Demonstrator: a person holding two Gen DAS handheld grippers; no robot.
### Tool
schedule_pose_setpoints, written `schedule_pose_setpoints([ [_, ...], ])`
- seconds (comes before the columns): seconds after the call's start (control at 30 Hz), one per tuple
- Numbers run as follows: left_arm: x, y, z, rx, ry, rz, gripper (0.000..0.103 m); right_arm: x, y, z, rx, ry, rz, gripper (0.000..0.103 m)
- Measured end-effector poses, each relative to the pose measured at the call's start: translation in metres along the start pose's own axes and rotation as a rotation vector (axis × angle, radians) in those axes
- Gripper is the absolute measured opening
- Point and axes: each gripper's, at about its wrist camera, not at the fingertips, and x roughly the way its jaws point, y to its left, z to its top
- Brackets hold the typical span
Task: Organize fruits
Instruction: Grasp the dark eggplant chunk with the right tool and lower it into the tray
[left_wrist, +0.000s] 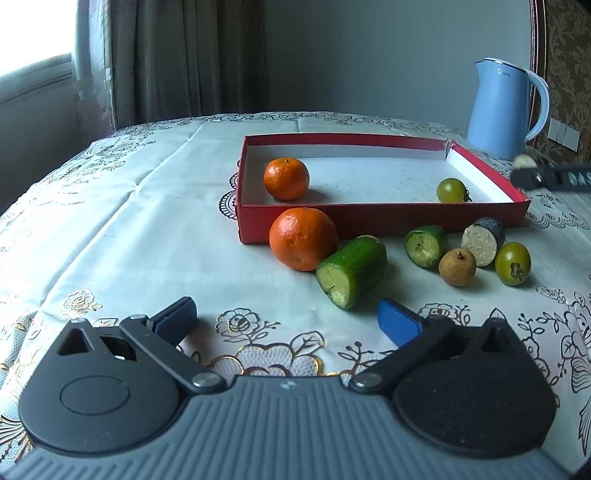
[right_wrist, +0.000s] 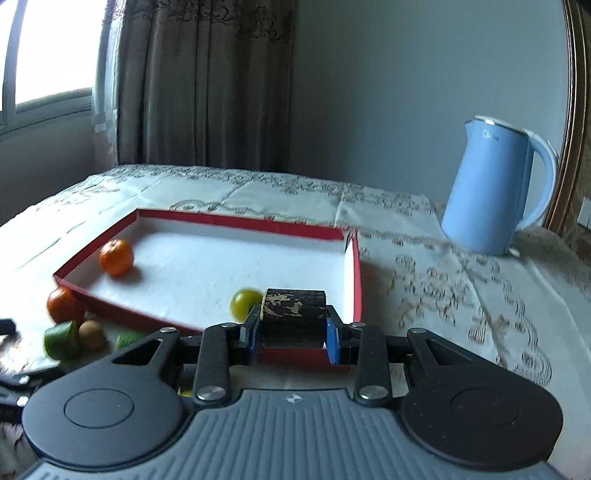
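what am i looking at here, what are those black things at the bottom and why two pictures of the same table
Each picture comes from a camera mounted on a hand-held gripper, a two-finger tool a person carries in each hand; no robot is involved. The black parts at the bottom are the tool itself, with blue finger pads.

The left hand-held gripper is open and empty, above the tablecloth. Before it lie an orange, two cucumber pieces, a small brown fruit, a dark-skinned cut piece and a green tomato.

The right hand-held gripper is shut on a similar dark piece, at the red tray, which holds another orange and a green tomato. A blue kettle stands behind.
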Motion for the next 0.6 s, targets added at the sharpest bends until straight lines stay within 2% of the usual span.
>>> schedule_pose_setpoints([
  [0.4, 0.000, 0.000, 0.000, 0.013, 0.000, -0.006, 0.103, 0.054, -0.008, 0.011, -0.013, 0.067, -0.046, 0.032],
  [0.5, 0.001, 0.001, 0.000, 0.008, 0.002, -0.008, 0.103, 0.066, -0.013, 0.011, 0.012, 0.102, -0.020, 0.033],
  [0.6, 0.001, 0.001, 0.000, 0.006, 0.003, -0.006, 0.103, 0.076, -0.014, 0.012, 0.013, 0.118, -0.032, 0.033],
])
